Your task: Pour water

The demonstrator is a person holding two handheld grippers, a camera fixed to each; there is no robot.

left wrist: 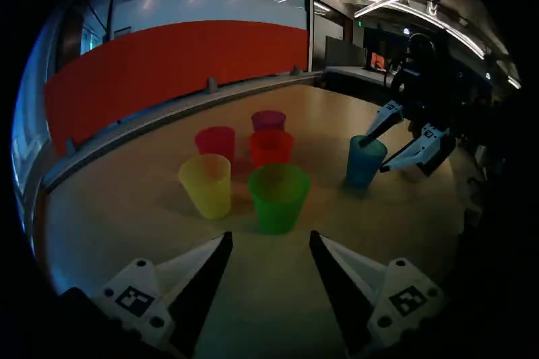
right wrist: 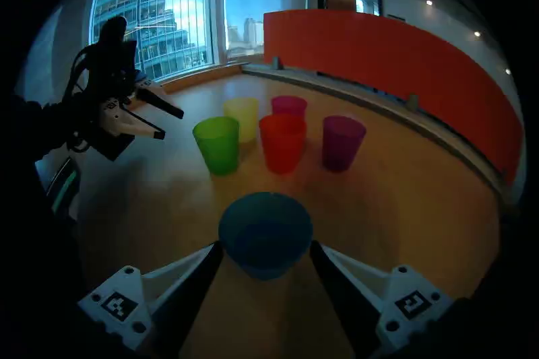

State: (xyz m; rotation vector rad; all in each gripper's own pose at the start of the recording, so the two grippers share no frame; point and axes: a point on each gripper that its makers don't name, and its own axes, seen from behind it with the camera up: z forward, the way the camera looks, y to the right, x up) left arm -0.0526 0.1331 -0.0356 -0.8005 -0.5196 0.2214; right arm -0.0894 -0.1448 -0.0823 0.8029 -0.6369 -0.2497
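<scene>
Closest, at 6 o'clock in the right gripper view: the right tongs spread wide around the blue cup, one side at its 9 o'clock, the other at its 3 o'clock, both right beside the rim. Impossible to say whether pinching it or only flanking it, and impossible to say whether filled with water, because of the dark inside. Seems to stand upright on the table, judging by the left gripper view. Step in hand, most likely: taking hold of this cup.

To do it well, close evenly on the wall a little under the rim, not on the rim alone. Lift straight and keep upright.

Farther, toward 12 o'clock: five more cups close together. In front, green cup at 11 o'clock, orange cup at 12, purple cup at 1. Behind them, yellow cup and pink cup. Choose one receiver, probably green or orange as the nearest. Bring the blue lip over the middle of that opening first, then tilt slowly. Pass high enough not to knock the neighbours.

Farthest, at 10 o'clock: the left tongs, spread and empty, held above the table, well apart from every cup. Use them to steady the receiver, or keep them out of the pouring path.
</scene>
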